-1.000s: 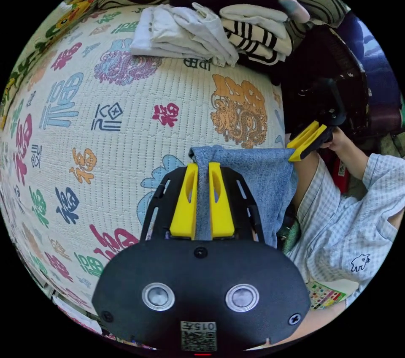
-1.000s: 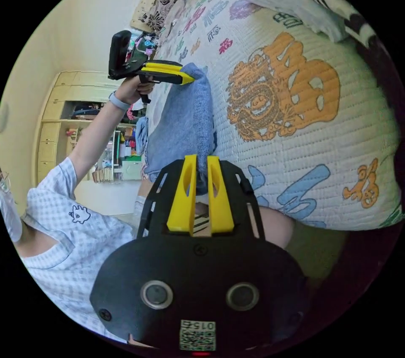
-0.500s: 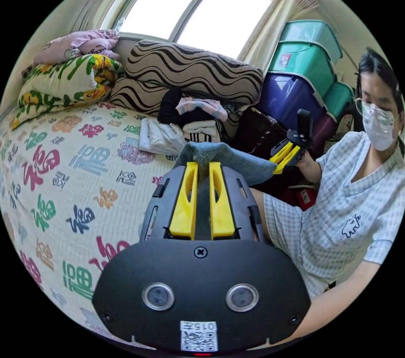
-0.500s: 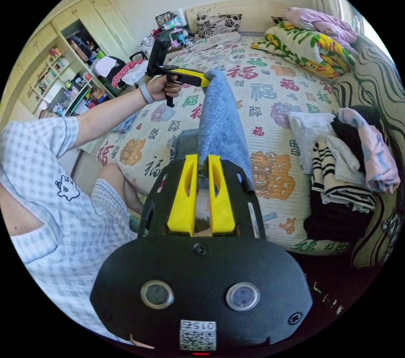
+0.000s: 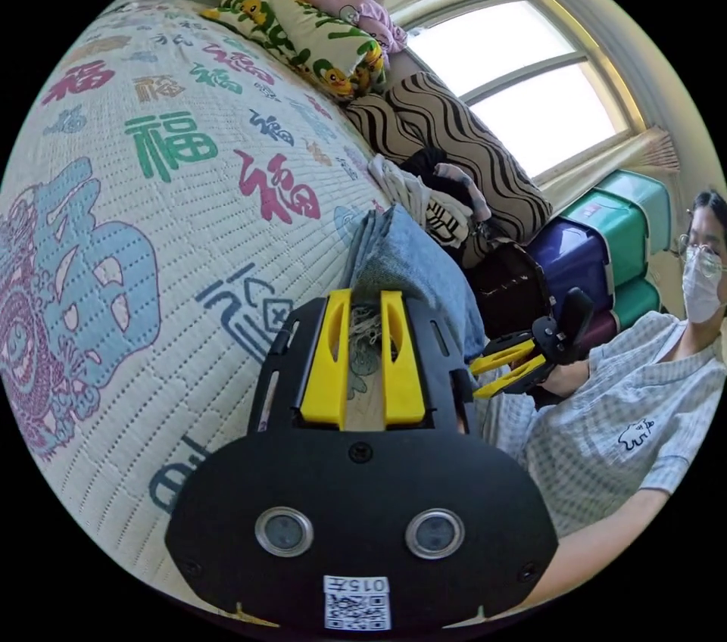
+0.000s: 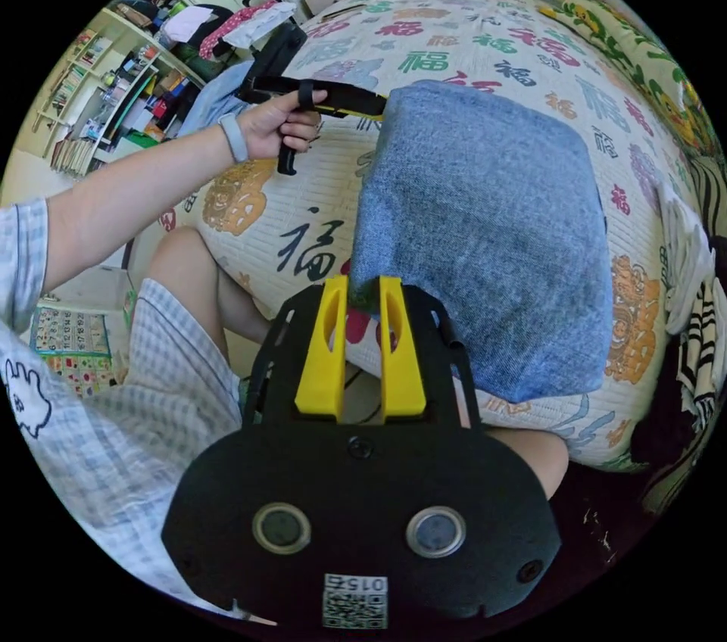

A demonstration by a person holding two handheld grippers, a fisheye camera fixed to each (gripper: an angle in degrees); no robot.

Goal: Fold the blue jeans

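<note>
The blue jeans (image 6: 485, 233) lie folded into a thick square pad on the printed quilt (image 6: 424, 51), near the bed's edge. My right gripper (image 6: 363, 282) is at the pad's near corner, jaws slightly parted with the denim edge between them. My left gripper (image 6: 375, 108), held in a hand, is at the far corner. In the left gripper view, the jeans (image 5: 409, 263) show stacked layers, and a frayed hem sits between my left gripper's (image 5: 367, 297) parted jaws. The right gripper (image 5: 475, 377) also shows there, jaws apart.
A pile of folded clothes (image 5: 424, 191) lies beyond the jeans, against a striped cushion (image 5: 469, 150). Stacked storage bins (image 5: 606, 233) stand under the window. The person sits at the bed's edge, knee (image 6: 197, 263) against it. Shelves (image 6: 113, 104) are behind.
The jeans were held up stretched between both grippers; now they are laid flat on the quilt. Both pairs of jaws stand wider apart than before.
</note>
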